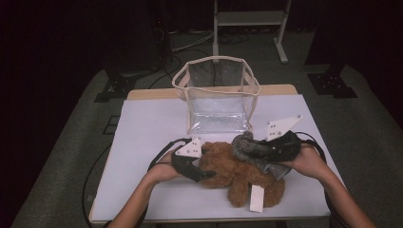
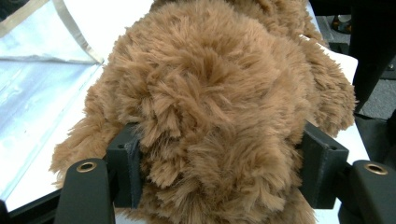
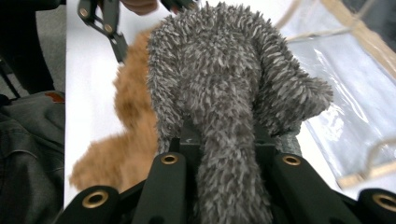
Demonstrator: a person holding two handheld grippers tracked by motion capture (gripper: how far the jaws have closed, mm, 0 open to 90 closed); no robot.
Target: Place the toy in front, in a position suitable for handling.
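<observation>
My left tongs [image 2: 219, 163] are clenched into the brown plush bear [image 1: 237, 173], fur bulging between the pads at its left flank. The bear lies on the white worktop [image 1: 142, 142], near its front edge. Just right of the bear, my right tongs [image 3: 224, 149] grip a grey fuzzy cloth [image 3: 224, 84] tightly. Beyond the bear stands a clear bag [image 1: 216, 95].

Shaggy brown plush teddy bear [image 1: 235, 171] and nubby grey fleece cloth [image 3: 224, 93] are seen beside a glossy clear plastic bag [image 1: 216, 114], fabric-trimmed.
</observation>
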